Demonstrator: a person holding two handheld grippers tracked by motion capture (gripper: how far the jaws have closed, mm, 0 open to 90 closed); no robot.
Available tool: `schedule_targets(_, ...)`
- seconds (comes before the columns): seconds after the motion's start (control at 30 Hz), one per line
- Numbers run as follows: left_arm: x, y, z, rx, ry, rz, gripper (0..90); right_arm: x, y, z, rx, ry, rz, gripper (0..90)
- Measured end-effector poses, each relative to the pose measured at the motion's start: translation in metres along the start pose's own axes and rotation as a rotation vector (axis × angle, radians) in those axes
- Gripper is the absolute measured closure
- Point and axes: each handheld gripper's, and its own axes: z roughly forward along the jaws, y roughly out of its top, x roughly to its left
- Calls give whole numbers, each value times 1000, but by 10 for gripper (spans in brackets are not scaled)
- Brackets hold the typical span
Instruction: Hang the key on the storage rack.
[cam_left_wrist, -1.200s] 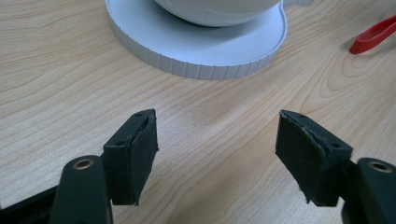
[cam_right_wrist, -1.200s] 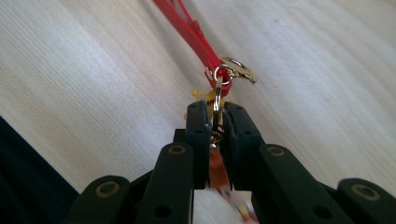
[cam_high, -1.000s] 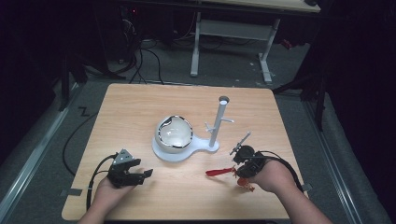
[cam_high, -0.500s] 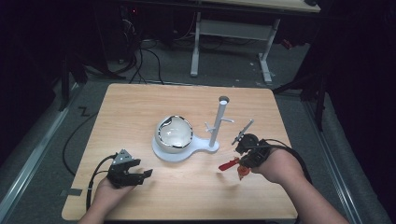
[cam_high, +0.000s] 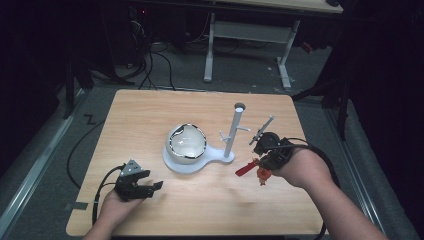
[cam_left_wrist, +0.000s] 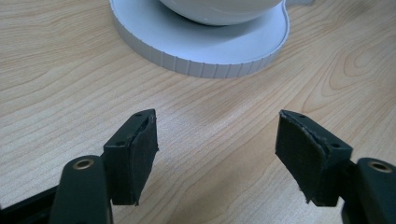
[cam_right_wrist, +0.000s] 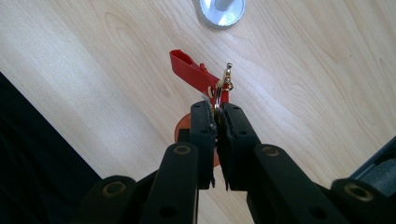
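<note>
One light wooden table (cam_high: 150, 115) — one white stand with bowl (cam_high: 186, 143). Left gripper (cam_left_wrist: 215, 140): jaws wide apart, empty. Right gripper (cam_right_wrist: 217, 122): clamped on one red key tag (cam_right_wrist: 189, 70) by its metal ring (cam_right_wrist: 217, 92).

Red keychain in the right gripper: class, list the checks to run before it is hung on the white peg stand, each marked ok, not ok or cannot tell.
1. Right gripper shut on the red keychain at its metal ring: ok.
2. Keychain lifted off the wooden table: ok.
3. White peg stand upright: ok.
4. Ring lined up with a peg: cannot tell.
5. Left gripper open, clear of the stand: ok.
</note>
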Motion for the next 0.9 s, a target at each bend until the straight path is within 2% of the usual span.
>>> schedule_targets(0.53,0,-1,1,5,-1,0,301,-8,11,-23,5,5,7,842)
schedule_targets(0.9,1,0,0,-2,-2,-4,301,-10,23,-47,-25,-36,-9,843)
